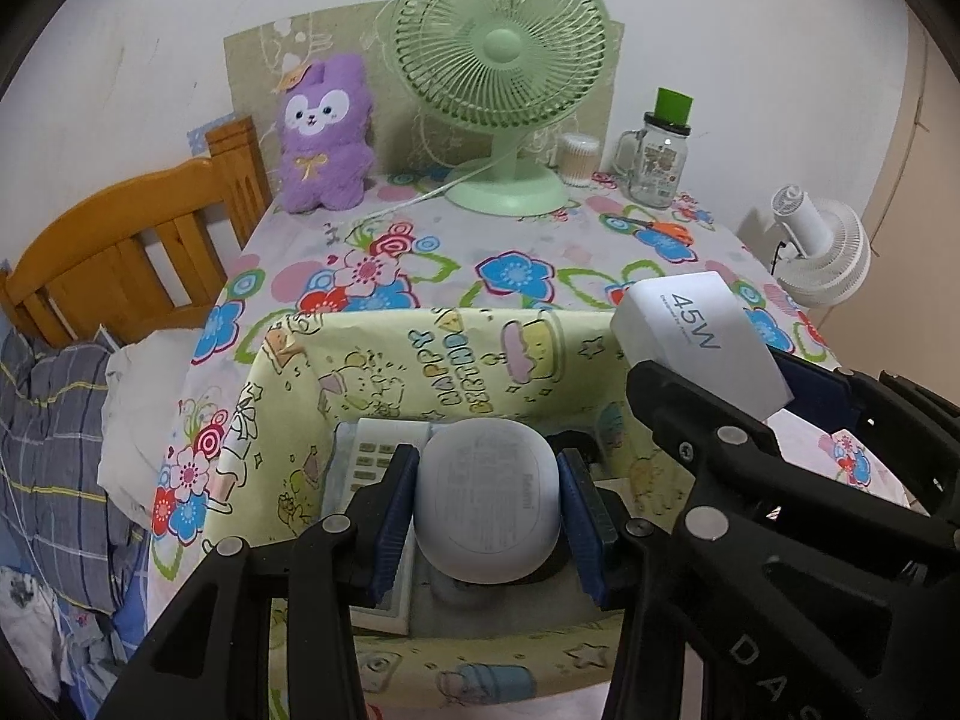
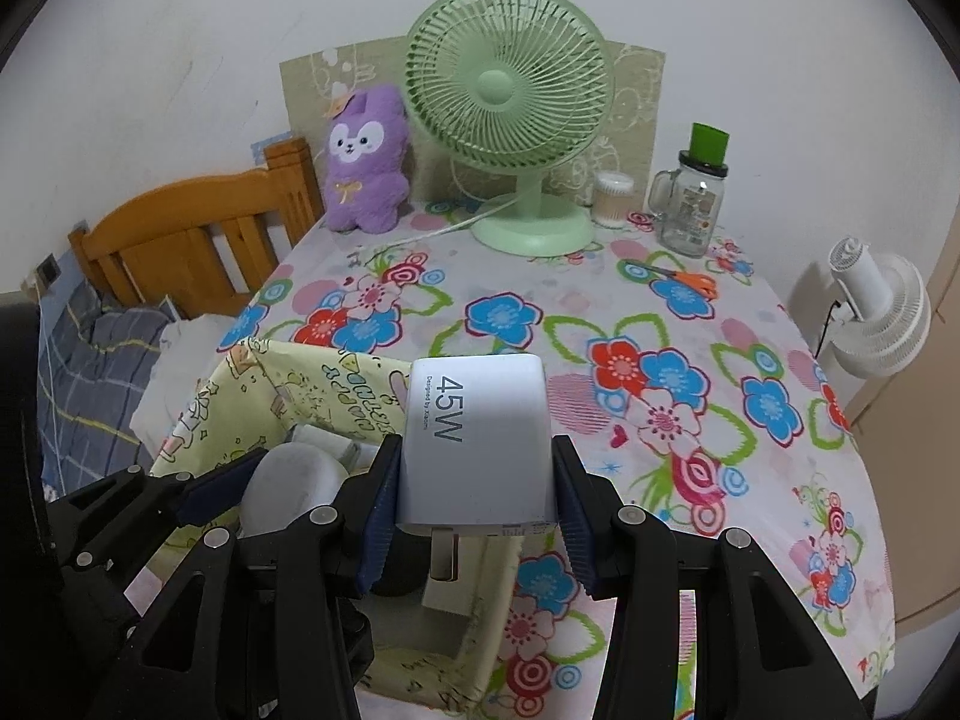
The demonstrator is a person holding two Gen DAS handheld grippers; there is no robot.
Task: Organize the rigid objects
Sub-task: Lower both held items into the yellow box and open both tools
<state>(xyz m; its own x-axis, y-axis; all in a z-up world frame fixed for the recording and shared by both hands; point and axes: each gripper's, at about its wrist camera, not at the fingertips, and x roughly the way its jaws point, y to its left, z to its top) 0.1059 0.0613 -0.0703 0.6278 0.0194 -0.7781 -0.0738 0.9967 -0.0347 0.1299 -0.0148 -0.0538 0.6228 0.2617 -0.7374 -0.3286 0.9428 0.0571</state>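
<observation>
White "45W" charger [image 2: 477, 450], prongs down

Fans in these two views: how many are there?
2. A green desk fan stands at the back of the flowered table, beside the purple plush. A white fan stands beyond the table's right edge. None seems hidden.

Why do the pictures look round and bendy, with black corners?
Both views come through a fisheye lens: in the left view the bed frame curves, in the right view the table edge bows, and each picture's corners go dark; the charger looks sharp and shaded underneath.
</observation>
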